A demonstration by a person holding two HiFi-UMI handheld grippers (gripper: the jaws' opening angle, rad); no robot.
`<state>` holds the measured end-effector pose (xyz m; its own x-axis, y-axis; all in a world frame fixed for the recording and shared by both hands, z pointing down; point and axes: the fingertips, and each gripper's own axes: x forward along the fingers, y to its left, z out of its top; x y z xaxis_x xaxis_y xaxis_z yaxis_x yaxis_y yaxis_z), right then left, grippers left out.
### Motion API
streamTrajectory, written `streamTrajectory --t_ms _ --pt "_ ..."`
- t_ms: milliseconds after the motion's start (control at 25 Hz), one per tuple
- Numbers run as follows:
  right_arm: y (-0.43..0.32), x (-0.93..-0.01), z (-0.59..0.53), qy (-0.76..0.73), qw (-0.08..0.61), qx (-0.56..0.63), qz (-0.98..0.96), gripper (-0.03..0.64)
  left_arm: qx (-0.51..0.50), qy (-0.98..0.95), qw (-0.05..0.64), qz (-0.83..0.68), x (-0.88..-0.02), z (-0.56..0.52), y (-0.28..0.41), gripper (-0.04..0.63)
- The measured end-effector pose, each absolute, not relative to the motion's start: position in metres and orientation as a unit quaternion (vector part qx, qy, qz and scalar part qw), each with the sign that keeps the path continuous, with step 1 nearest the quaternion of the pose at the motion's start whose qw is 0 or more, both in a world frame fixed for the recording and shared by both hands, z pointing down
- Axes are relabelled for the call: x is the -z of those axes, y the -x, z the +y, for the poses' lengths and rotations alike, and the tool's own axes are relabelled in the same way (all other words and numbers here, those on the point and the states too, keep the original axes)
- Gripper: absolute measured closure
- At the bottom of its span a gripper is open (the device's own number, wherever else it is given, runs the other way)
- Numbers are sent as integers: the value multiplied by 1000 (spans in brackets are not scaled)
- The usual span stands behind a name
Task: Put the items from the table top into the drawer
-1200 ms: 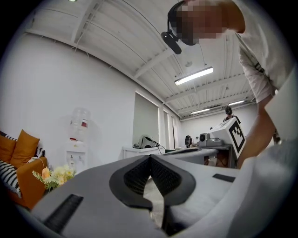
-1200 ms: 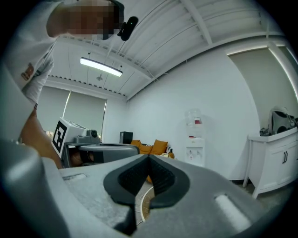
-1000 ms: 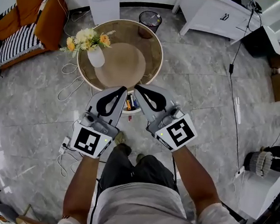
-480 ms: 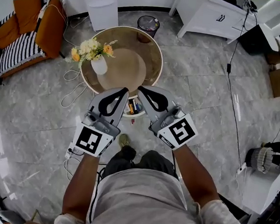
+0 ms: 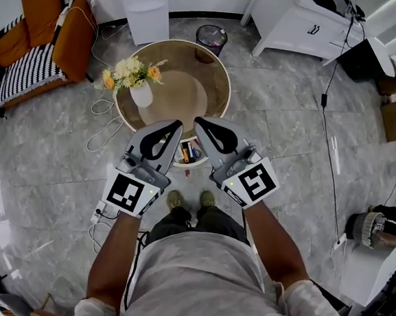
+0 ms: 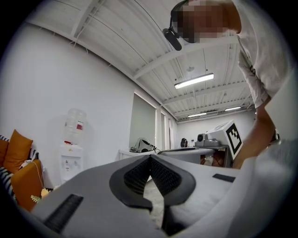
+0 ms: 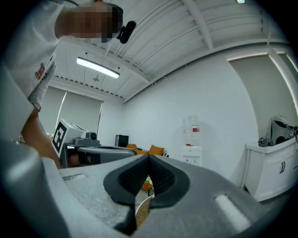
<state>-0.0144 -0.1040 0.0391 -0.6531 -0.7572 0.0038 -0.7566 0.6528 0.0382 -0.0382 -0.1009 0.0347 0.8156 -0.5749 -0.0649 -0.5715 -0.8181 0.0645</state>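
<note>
Left gripper (image 5: 173, 130) and right gripper (image 5: 202, 125) are held level, side by side in front of the person. The fingers (image 6: 132, 179) of both are pressed together, holding nothing. Each gripper's cube (image 5: 127, 194) carries a black-and-white square marker with no letters. Just under the tips, the drawer (image 5: 182, 163) stands open at the desk's near edge, with orange and blue items (image 5: 187, 150) inside. The desk (image 5: 223, 77) is round, with a vase (image 5: 141, 95) of flowers (image 5: 130, 69) at its left edge. On the floor past the far edge is a bin (image 5: 210, 34). The dispenser (image 5: 144, 1) at the wall has a red label too small to read.
</note>
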Motion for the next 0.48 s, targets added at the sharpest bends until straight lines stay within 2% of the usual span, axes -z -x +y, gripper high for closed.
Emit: streamTrajectory --t_ms 480 --pt "-19 -29 -91 -388 -4 20 -921 617 40 -943 20 -330 -25 -90 4 596"
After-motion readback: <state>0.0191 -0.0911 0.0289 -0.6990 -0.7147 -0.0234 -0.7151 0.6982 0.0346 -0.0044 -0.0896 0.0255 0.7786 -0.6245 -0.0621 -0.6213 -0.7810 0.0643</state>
